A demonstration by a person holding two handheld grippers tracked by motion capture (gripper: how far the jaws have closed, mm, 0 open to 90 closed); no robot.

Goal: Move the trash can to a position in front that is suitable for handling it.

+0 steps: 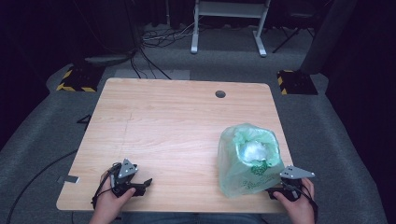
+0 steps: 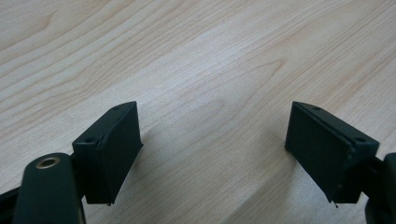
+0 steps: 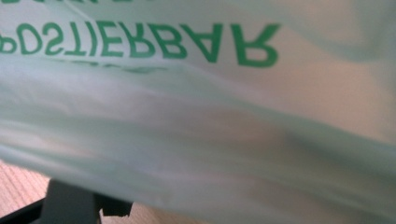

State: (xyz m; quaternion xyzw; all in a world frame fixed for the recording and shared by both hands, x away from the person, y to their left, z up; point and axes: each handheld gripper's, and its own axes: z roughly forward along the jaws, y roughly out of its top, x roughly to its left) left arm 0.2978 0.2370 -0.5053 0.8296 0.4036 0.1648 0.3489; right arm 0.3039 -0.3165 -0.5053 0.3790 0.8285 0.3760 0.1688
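Note:
A pale green translucent bag (image 1: 250, 158) stands open-mouthed on the right side of the wooden table (image 1: 173, 116), with something white (image 1: 254, 150) inside it. My right gripper (image 1: 273, 190) sits at the bag's near base, held by a hand at the table's front edge. In the right gripper view the bag (image 3: 210, 130) and its green lettering (image 3: 140, 44), which reads upside down, press close to the camera. One black jaw shows at the bottom left there and the other is hidden. My left gripper (image 1: 144, 183) rests at the front left, open (image 2: 212, 126) over bare wood.
A round cable hole (image 1: 220, 94) sits near the table's far edge. Grey carpet surrounds the table, with cables (image 1: 154, 39) and a white frame's legs (image 1: 229, 28) beyond it. Yellow-and-black striped blocks (image 1: 77, 79) lie off both far corners.

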